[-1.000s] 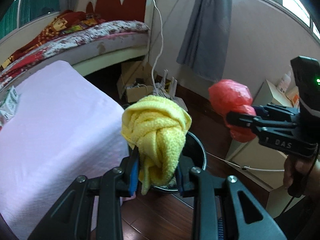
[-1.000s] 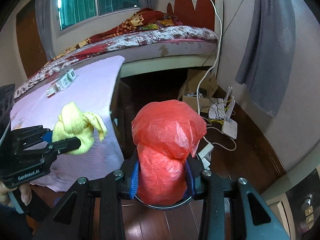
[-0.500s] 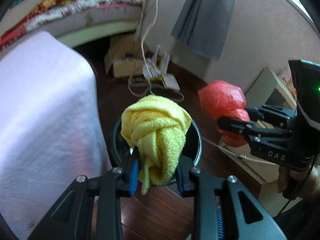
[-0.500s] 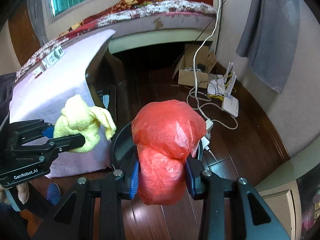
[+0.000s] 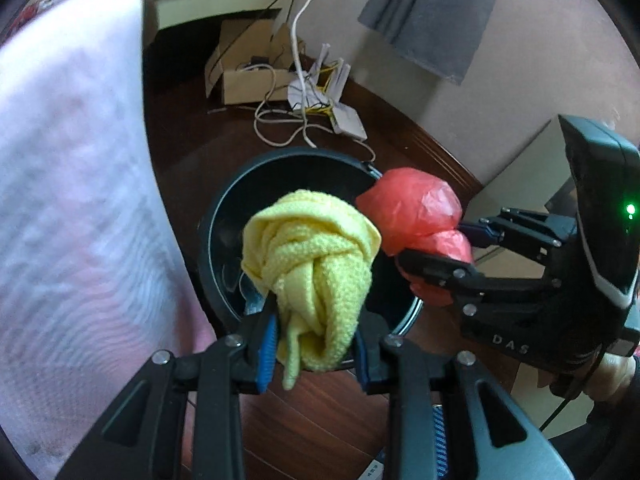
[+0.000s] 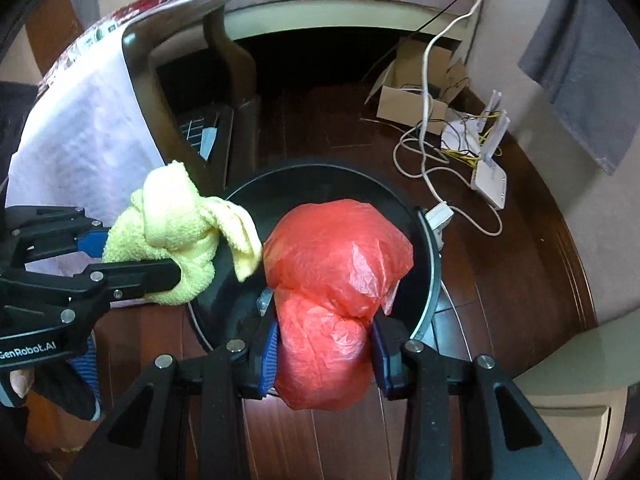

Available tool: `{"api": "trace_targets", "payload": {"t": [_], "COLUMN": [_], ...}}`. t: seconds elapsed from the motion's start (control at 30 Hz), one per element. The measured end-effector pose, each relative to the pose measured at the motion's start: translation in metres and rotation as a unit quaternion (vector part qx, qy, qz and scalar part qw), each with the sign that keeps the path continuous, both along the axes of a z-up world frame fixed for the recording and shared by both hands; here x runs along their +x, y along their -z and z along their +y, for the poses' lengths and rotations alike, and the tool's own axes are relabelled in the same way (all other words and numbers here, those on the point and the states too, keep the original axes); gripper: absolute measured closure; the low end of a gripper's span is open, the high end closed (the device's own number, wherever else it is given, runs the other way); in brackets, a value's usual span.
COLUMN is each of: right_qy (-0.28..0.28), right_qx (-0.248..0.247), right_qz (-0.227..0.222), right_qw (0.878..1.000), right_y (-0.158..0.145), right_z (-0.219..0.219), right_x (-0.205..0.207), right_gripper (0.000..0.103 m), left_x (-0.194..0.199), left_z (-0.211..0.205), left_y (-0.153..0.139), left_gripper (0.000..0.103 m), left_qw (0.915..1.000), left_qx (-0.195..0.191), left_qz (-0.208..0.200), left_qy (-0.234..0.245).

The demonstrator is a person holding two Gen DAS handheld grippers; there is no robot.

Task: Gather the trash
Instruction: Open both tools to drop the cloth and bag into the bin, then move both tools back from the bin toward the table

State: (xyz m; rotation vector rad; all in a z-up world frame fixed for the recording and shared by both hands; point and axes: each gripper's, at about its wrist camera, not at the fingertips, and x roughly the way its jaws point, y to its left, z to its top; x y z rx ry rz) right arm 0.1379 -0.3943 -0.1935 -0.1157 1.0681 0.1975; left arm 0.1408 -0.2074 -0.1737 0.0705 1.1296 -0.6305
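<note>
- My left hand-held gripper (image 5: 314, 346) is clenched on a knotted yellow cloth (image 5: 316, 268); its jaws have just been easing open a little, yet the blue pads (image 5: 267, 350) press the cloth's lower end from both sides.
- The yellow cloth hangs over the mouth of the black trash bin (image 5: 224, 208), which stands on the dark wooden floor (image 5: 312, 412).
- My right hand-held gripper (image 6: 324, 354) is grasping a crumpled red plastic bag (image 6: 340, 276), pinched at its lower bulge between the pads.
- The red plastic bag also sits above the bin's opening, on its right side in the left wrist view, just beside the cloth.
- From the right wrist view a loose flap of the cloth lies right next to the bag; I cannot tell whether they touch.
- A counter draped in pale pink cloth (image 5: 68, 208) stands close by the bin.
- Farther off on the floor lie a cardboard box (image 5: 248, 80) and tangled white cables (image 5: 288, 128).
</note>
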Motion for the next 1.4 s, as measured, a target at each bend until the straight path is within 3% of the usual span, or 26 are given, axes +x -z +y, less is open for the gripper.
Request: {"api": "trace_targets", "payload": {"t": [0.03,0.07,0.1,0.13,0.17,0.43,0.63,0.83,0.97,1.4], "right_qy": [-0.006,-0.015,-0.020,-0.020,-0.017,0.004,0.006,0.016,0.021,0.024], "right_qx": [-0.004,-0.010,-0.024,-0.057,-0.088,-0.093,-0.085,-0.057,-0.045,-0.011], "right_qz": [0.000,0.002,0.004,0.003,0.005,0.006,-0.001,-0.015,-0.033,-0.111], "right_qw": [1.000,1.000,0.999,0.998,0.996,0.996,0.996,0.998,0.998,0.993], "right_y": [0.001,0.004,0.009,0.016,0.024,0.028,0.010,-0.015,-0.037,-0.108], "right_z": [0.003,0.006,0.008,0.010,0.010,-0.007,0.003,0.024,0.046,0.101], "right_x": [0.002,0.006,0.009,0.011,0.011,0.000,-0.015,-0.034,-0.047,-0.065], "right_gripper": [0.062,0.059,0.044,0.028,0.000,0.000,0.000,0.000,0.000,0.000], "left_x": [0.004,0.006,0.009,0.011,0.012,0.000,-0.012,-0.037,-0.051,-0.067], "left_z": [0.000,0.001,0.002,0.006,0.011,0.035,0.056,0.083,0.101,0.169], "left_y": [0.003,0.009,0.014,0.018,0.019,0.008,-0.006,-0.029,-0.047,-0.090], "left_gripper": [0.066,0.057,0.035,0.027,0.022,0.019,0.017,0.008,0.001,0.001], "left_qw": [0.9999,0.9997,0.9991,0.9986,0.9982,0.9978,0.9963,0.9937,0.9886,0.9697], "left_qx": [-0.002,-0.006,-0.016,-0.020,-0.024,0.003,0.013,0.022,0.043,0.051], "left_qz": [0.010,0.024,0.039,0.044,0.043,0.007,-0.020,-0.055,-0.086,-0.143], "left_qy": [-0.001,-0.004,-0.006,-0.022,-0.035,-0.066,-0.083,-0.095,-0.116,-0.192]}}
